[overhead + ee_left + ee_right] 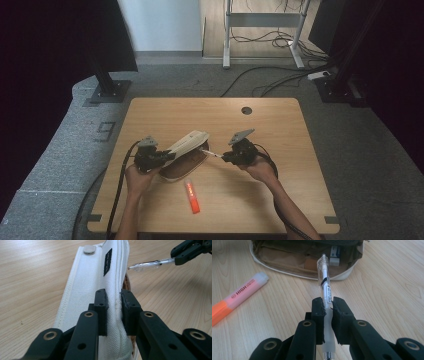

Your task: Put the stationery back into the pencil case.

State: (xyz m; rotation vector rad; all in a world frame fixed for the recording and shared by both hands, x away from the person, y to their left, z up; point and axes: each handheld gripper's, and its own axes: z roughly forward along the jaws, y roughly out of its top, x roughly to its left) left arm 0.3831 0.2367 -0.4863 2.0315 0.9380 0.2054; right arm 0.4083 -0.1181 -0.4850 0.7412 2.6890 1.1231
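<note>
High view: above the near edge of the table [280, 115], facing forward and down. Gripper views: close, low over the tabletop. All share the case [186, 150] [95, 277] [342, 275].

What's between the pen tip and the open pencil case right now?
Nothing visible. The right gripper aims the pen at the open pencil case; the left gripper holds its flap up, clear of the path.

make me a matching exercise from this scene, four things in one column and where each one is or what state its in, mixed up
Things:
1. pen
2. flap of the pencil case
3. highlighter
4. eraser

States:
a. lying loose on the table
b. inside the open case
c. clamped in the right gripper
d. pinched and lifted by the left gripper

Pairs: 1-c, 2-d, 3-a, 4-b
</note>
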